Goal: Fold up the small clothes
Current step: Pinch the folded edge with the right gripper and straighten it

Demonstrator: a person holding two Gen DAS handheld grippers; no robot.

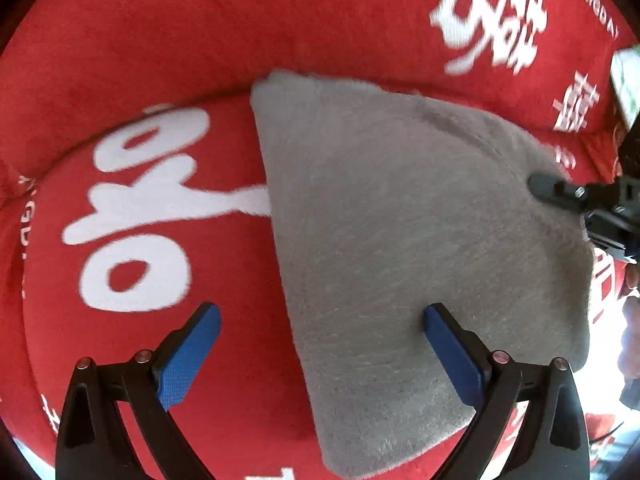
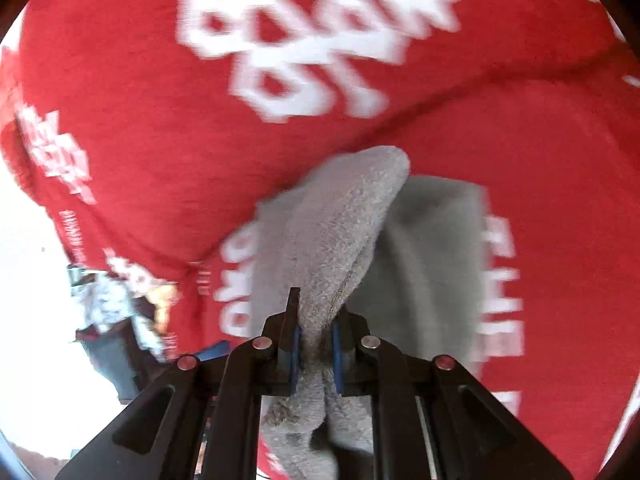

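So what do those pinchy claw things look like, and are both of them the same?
Yes, they match. The left hand-held gripper has two black plastic fingers with long cut-out slots, small round silver pins at the joints, and flat blue textured pads on the inner faces. The right hand-held gripper has the same black frame, silver pins and blue pads. No cables or sleeves show.

White lettering [image 2: 316,36] on my red cushion is motion-blurred, unreadable; clutter [image 2: 120,312] at the left edge (overexposed) stays unidentifiable.
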